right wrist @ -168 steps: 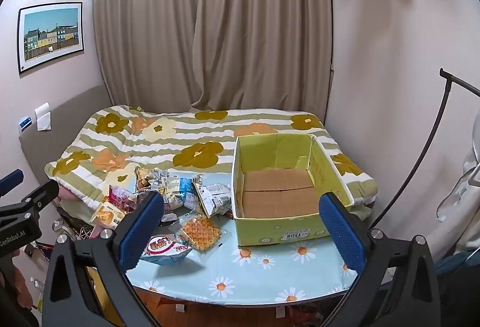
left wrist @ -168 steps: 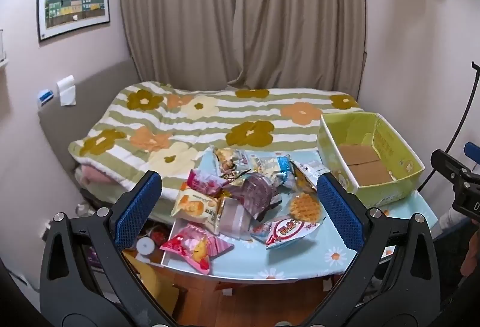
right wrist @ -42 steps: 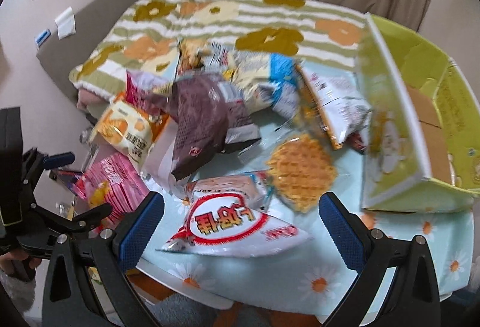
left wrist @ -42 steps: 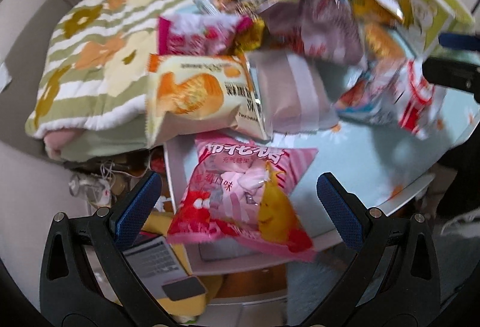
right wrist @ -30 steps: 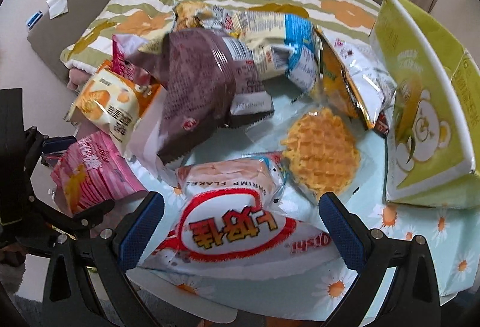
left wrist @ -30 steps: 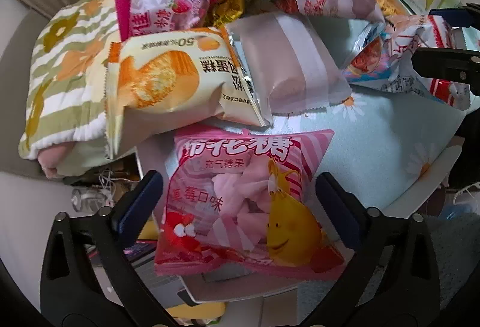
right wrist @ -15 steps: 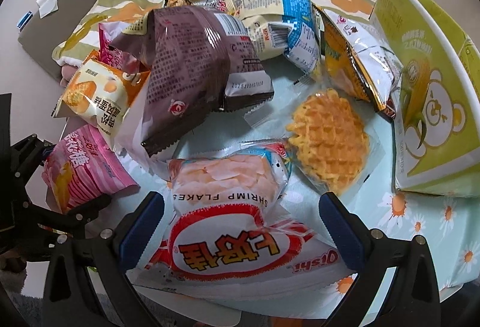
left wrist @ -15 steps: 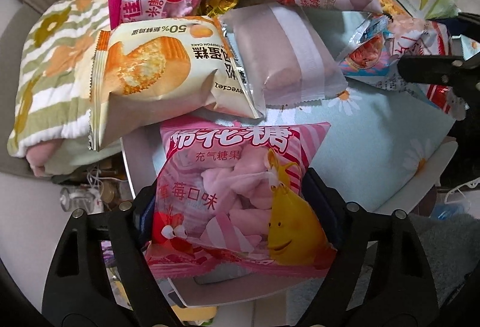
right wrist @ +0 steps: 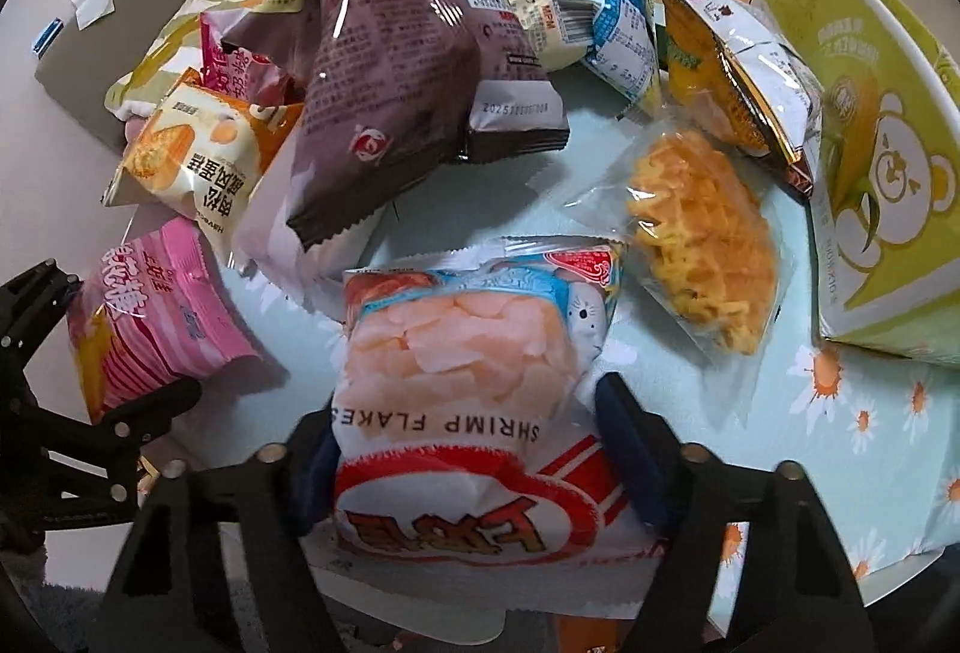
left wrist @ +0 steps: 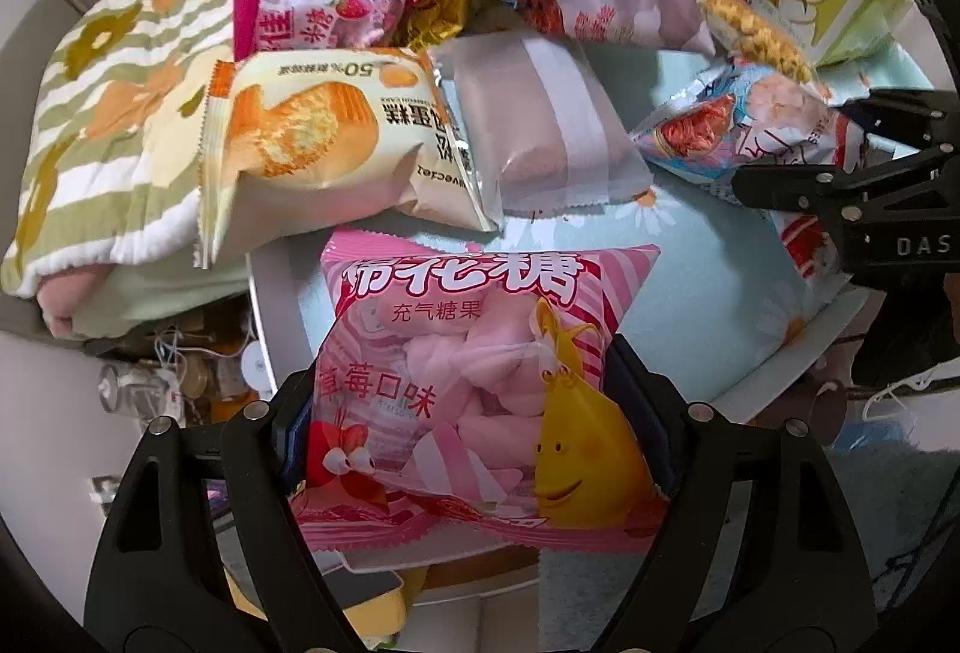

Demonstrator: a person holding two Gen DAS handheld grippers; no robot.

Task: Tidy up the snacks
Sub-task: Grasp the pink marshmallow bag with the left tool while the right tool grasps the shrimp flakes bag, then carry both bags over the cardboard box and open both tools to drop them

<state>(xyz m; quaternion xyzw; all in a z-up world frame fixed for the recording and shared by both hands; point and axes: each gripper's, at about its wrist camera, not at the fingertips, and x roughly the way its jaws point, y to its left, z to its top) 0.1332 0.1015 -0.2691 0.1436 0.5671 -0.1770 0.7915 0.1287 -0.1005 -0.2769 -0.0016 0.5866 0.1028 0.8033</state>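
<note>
Daisies dot the light blue table cloth, and a bed with a striped flower blanket sits right behind the table.

Lots of snack bags lie in a heap on the table. The left gripper has both its fingers pressed against the sides of a pink marshmallow bag, so it is squeezing that bag. The bag lies at the near edge of the table, with a yellow cartoon face on it. Just behind it are a cream cake bag with an orange cake picture and a see-through packet with something brown inside. A pink strawberry bag is farther back, by the blanket.

The right gripper is pinching a shrimp flakes bag, one finger on each side. That bag is white, red and blue, and it also lies near the front edge of the table. Beside it, to the right, is a waffle in a clear wrapper. Behind it a big dark purple bag leans on the pile. A blue and cream bag and an orange and white bag sit farther back.

At the far right stands a yellow-green cardboard box with a bear picture on its side. It rests on the table, close to the waffle.
</note>
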